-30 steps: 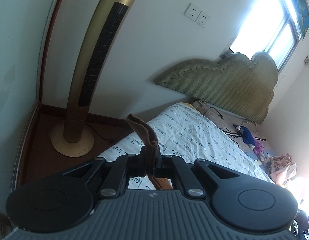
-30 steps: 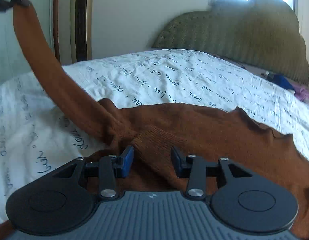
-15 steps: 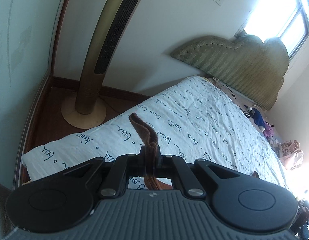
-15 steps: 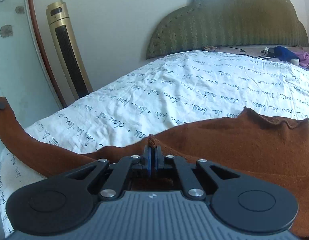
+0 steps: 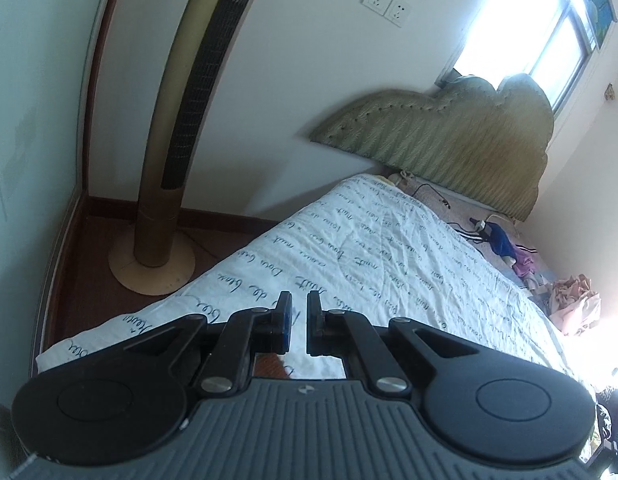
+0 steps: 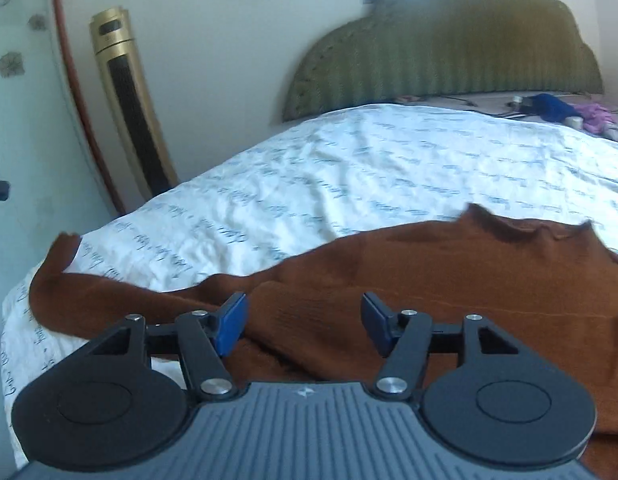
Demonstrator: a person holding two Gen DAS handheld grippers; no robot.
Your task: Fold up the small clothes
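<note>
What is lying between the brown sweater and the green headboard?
In the right wrist view, only the white printed bedsheet stretches between the brown sweater and the green headboard.

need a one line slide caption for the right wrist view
Open right gripper poised over a rust-brown sweater spread on a script-print bedsheet, with its sleeve trailing left.

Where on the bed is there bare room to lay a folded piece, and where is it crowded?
Bare sheet runs from the brown garment up toward the headboard, and along the side nearest the tower fan. Crowded: the far right by the headboard, with cables, blue item and purple cloth.
</note>
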